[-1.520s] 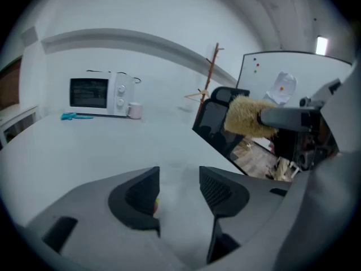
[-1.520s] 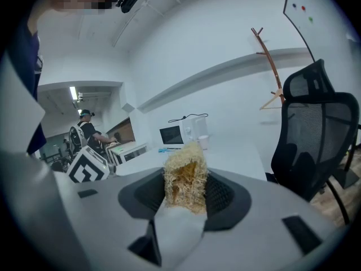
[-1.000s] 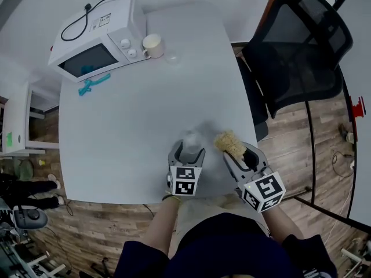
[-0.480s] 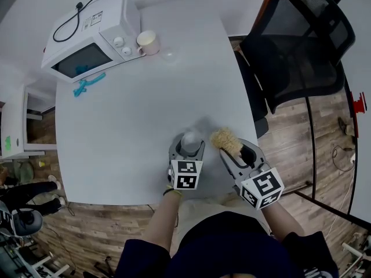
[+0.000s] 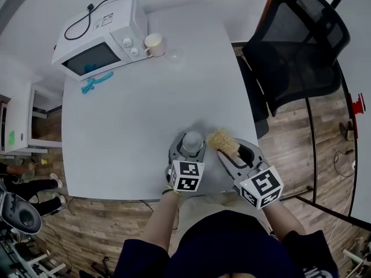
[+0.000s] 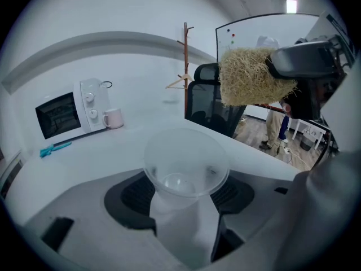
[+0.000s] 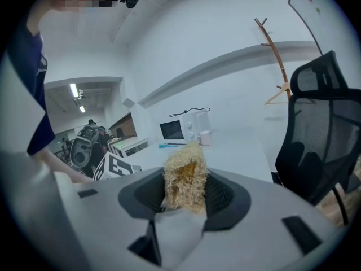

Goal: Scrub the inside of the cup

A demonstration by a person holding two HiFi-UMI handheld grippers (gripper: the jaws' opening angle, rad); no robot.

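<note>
A clear plastic cup (image 5: 191, 141) is held over the near part of the white table (image 5: 133, 120), its mouth facing up and away from me. My left gripper (image 5: 188, 146) is shut on the cup (image 6: 186, 165), with both pads against its sides. My right gripper (image 5: 234, 154) is shut on a straw-coloured loofah scrubber (image 5: 222, 142). The scrubber (image 7: 185, 176) sticks out past the jaws. In the left gripper view the scrubber (image 6: 251, 75) hangs just above and to the right of the cup's rim, outside the cup.
A white microwave (image 5: 98, 36) stands at the table's far left with a pale mug (image 5: 153, 43) beside it. A teal tool (image 5: 95, 84) lies in front of the microwave. A black office chair (image 5: 295, 45) stands to the table's right.
The scrubber has come a little to the left, closer to the cup's rim. The cup has stayed in the left gripper at about the same place.
</note>
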